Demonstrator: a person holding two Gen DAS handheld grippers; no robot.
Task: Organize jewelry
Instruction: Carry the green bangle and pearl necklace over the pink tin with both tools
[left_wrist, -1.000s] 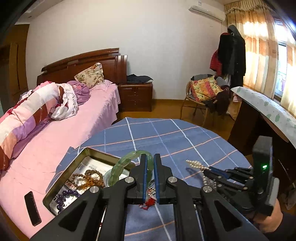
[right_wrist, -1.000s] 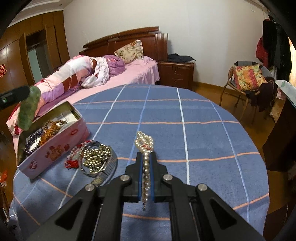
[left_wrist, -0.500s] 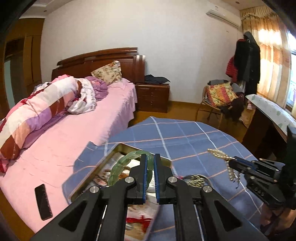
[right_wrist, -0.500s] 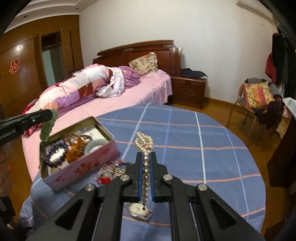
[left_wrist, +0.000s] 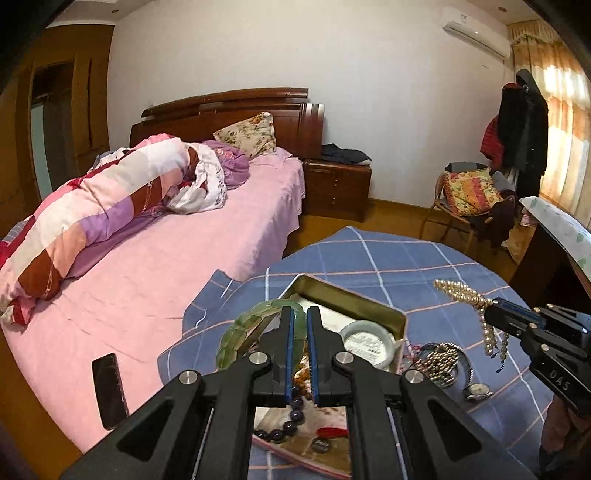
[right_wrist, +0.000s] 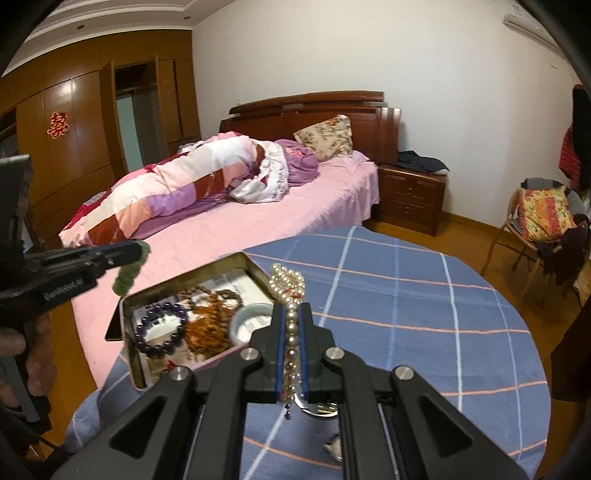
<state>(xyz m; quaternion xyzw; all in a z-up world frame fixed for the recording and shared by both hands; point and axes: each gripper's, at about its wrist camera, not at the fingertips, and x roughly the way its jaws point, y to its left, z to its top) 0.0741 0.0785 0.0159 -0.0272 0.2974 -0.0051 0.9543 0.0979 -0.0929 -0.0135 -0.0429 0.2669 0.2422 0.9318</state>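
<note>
1. Clearly, the left gripper (left_wrist: 299, 317) sits at the lower centre of the left wrist view, its jaws clamped on a green bracelet (left_wrist: 242, 328) that arcs out to the left of the fingers.
2. Below that bracelet lies an open tin box (left_wrist: 354, 299) on the blue checked tablecloth (left_wrist: 388, 254); the bracelet hangs above the box's near left part, not resting in it.
3. Inside the box, in the right wrist view, a purple bead bracelet (right_wrist: 160, 330) lies at the left, orange-brown beads (right_wrist: 210, 328) in the middle and a white bangle (right_wrist: 251, 317) at the right.
4. The right gripper (right_wrist: 291, 314) fills the lower centre of its own view, its jaws closed on a pearl string (right_wrist: 290, 284), which bunches above the fingertips and dangles below them.
5. That gripper is at the right edge of the left wrist view, the pearls hanging above the cloth just right of the box.
6. On the cloth right of the box lie a metal-bead bracelet (left_wrist: 439, 363) and a wristwatch (left_wrist: 478, 389), close together; whether they touch is hard to tell.
7. A dark phone (left_wrist: 109, 393) lies on the pink bed (left_wrist: 166, 266) at the lower left of the left wrist view.
</note>
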